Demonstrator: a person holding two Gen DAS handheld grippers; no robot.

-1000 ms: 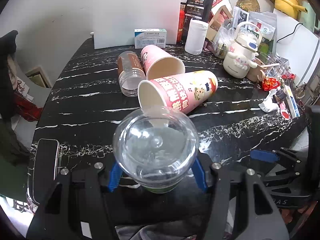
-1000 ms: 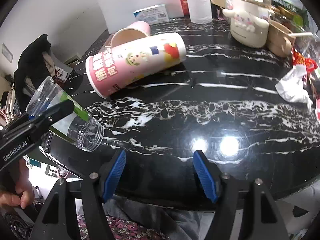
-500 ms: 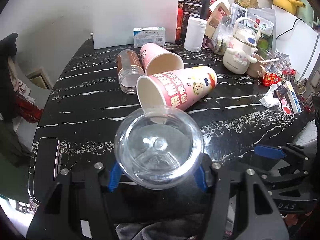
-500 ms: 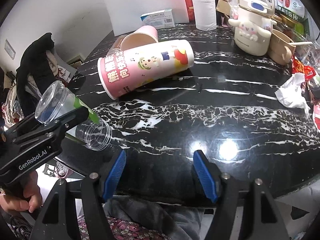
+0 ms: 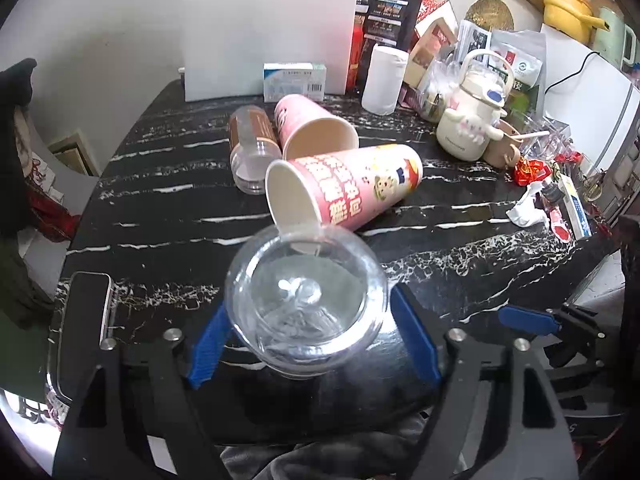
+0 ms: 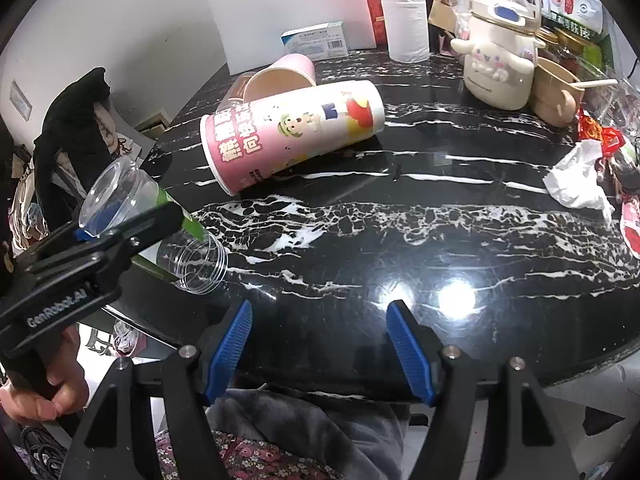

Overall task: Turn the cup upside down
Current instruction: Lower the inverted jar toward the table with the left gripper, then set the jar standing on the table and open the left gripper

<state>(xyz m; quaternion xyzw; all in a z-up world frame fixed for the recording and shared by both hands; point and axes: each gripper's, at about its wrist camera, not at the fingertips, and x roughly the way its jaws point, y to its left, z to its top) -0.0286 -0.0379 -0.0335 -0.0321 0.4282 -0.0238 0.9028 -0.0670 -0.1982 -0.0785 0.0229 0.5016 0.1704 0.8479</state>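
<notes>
My left gripper (image 5: 312,332) is shut on a clear plastic cup (image 5: 306,300) with a green label. Its base faces the left wrist camera. In the right wrist view the cup (image 6: 160,216) is tilted, base up and to the left, mouth down to the right, just above the near left edge of the black marble table (image 6: 360,240). The left gripper's body (image 6: 88,256) shows there too. My right gripper (image 6: 320,344) is open and empty over the table's front edge.
A tall pink paper cup (image 5: 348,192) lies on its side mid-table, with a second pink cup (image 5: 316,132) and a clear brown-labelled cup (image 5: 252,152) behind it. A phone (image 5: 82,320) lies at the near left. A white kettle (image 6: 496,60), tissue (image 6: 580,184) and clutter stand at the right.
The cup in my left gripper has tilted further, its mouth lower toward the table. My right gripper has drawn back slightly and stays open.
</notes>
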